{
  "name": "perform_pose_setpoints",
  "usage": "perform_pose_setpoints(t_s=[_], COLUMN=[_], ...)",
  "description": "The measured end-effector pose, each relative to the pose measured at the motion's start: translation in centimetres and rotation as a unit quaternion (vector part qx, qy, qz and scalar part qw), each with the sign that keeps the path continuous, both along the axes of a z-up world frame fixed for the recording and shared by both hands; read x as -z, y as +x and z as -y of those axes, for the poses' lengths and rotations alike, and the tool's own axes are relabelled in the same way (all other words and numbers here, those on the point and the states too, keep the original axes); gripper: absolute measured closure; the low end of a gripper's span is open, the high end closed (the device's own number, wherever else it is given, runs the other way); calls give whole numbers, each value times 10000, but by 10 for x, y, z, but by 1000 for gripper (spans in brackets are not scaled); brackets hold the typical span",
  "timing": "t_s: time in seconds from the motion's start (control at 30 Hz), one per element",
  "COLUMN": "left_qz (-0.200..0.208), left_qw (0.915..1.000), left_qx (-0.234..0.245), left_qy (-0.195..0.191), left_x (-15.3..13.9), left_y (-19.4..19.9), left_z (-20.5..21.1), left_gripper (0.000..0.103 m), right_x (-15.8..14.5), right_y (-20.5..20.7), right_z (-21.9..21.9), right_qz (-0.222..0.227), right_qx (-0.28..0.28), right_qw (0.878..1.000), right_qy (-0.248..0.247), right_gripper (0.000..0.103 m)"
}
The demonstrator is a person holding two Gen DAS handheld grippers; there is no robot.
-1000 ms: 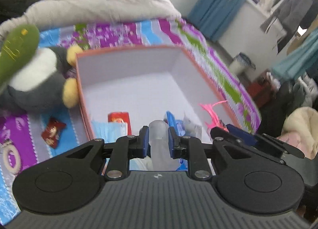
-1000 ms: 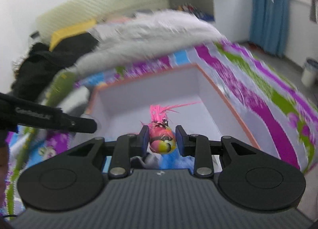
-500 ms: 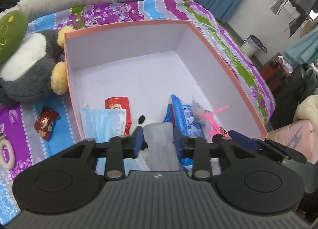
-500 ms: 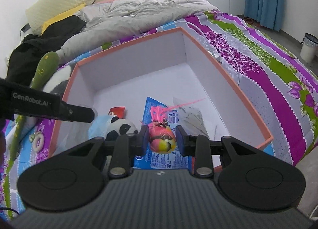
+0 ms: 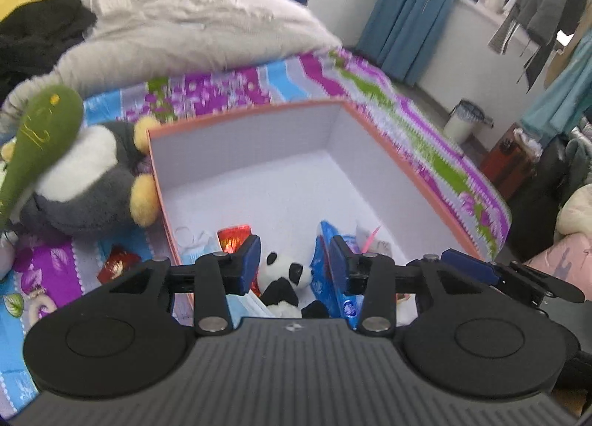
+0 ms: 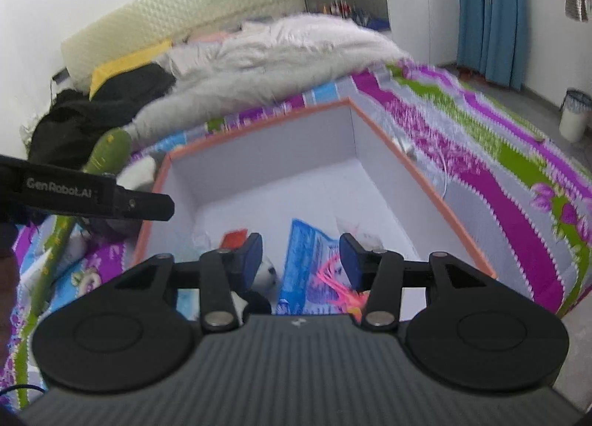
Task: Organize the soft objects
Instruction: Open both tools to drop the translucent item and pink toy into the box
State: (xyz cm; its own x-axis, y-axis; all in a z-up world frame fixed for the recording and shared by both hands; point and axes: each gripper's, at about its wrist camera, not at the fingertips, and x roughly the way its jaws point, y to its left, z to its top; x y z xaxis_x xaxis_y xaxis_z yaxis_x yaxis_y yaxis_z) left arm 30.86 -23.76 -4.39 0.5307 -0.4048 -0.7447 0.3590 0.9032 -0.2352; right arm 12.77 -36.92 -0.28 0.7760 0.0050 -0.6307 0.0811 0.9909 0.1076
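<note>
Patterned bedspread (image 5: pixel 259 81), orange-rimmed box (image 5: pixel 388 146), seemingly bedroom

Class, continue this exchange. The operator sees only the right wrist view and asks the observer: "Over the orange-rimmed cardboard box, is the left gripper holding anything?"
Observer: No. The left gripper grips nothing. Its jaws are opening, and the black-and-white panda plush lies in the orange-rimmed cardboard box below the gap.
Operator: Is anything outside the box on that side?
Observer: A red crinkled sweet wrapper lies on the striped floral bedspread, beside the box's left wall.
Operator: Anything bigger there?
Observer: A grey-and-white penguin plush lies there, its yellow feet next to that wall.
</note>
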Motion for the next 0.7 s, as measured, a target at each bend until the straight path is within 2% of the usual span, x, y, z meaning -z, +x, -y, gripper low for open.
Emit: perform_pose_setpoints(t_s=[0.37, 0.57, 0.7], left_qz=[667, 737, 776], left_qw=[9972, 9953, 9948], left_qx=[-275, -550, -643], left_qy=[-171, -289, -175], left_x=[-29, -32, -27], left_y=[-61, -89, -106], left_z=[-50, -81, -98], left_gripper=[56, 55, 54], right_x=[-23, -24, -22], right_y=[-40, -53, -60], right_z=[-33, -54, -68], right_qz=[626, 727, 714], right_qx=[-379, -602, -730], right_qw=[9972, 9955, 9947], right_qy=[122, 107, 114], right_gripper=[54, 54, 54])
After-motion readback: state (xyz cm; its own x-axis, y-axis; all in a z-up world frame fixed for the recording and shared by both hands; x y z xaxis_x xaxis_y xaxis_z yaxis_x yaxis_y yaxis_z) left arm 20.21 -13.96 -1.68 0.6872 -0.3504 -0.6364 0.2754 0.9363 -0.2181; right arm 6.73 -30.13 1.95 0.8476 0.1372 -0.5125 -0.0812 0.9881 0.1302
